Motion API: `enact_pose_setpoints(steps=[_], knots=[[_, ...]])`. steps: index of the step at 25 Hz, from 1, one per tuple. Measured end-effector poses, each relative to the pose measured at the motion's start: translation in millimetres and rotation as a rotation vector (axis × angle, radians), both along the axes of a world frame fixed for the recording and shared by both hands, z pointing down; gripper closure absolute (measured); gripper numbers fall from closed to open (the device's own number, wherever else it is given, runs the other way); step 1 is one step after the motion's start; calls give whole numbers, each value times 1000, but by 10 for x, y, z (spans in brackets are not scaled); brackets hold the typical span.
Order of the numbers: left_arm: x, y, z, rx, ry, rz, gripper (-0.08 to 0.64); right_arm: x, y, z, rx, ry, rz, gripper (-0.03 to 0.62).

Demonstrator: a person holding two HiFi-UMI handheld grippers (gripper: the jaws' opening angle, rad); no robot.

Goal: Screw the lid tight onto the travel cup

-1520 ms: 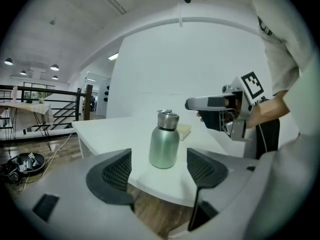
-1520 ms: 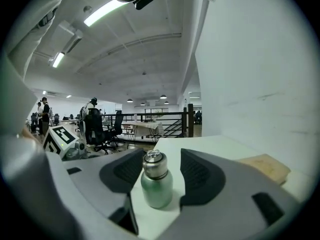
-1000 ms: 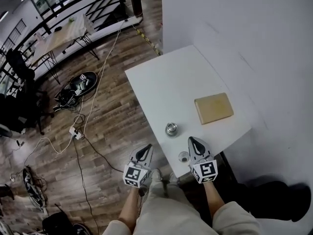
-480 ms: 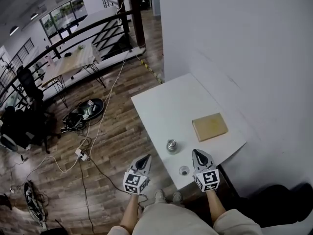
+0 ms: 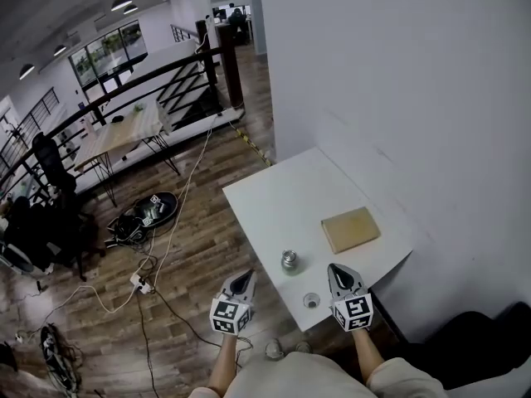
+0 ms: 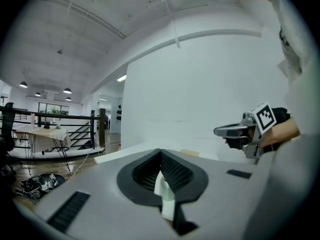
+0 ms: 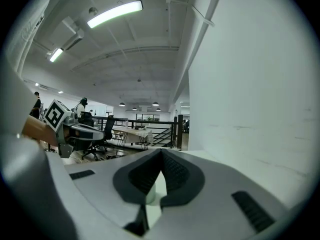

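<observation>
With the left hand-held gripper (image 5: 242, 279) and right hand-held gripper (image 5: 337, 272) both closed and empty, a sloppy reach could pretty easily flick the lid (image 5: 311, 300), sitting right by the near edge of the surface (image 5: 282, 193) near the travel cup (image 5: 289, 261), onto the floor (image 5: 191, 247).

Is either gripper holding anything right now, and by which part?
Nothing is held: left gripper and right gripper are shut empty; cup and lid sit untouched on the table.

Tan board (image 5: 350, 229) on white table (image 5: 274, 197); power strip (image 5: 138, 283) on wood floor (image 5: 199, 247).
</observation>
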State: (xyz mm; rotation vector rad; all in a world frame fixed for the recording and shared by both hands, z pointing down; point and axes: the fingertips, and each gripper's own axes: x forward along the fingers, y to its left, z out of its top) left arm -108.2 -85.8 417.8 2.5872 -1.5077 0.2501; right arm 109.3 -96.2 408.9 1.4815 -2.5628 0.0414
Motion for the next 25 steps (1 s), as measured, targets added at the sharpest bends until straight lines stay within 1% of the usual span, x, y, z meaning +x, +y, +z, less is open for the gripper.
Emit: enact_pose_setpoints(steps=[9,15,25], knots=[[-34,71,-57,2,1,-9,552,23,62,-69,4,-21,14,594],[-12,44,-65,11,-5,-11,552,34,42,-69,16,-17,8,594],[-11,66,-135,7,-3,-8,552,-9,64,-112,9,-9,2,594]])
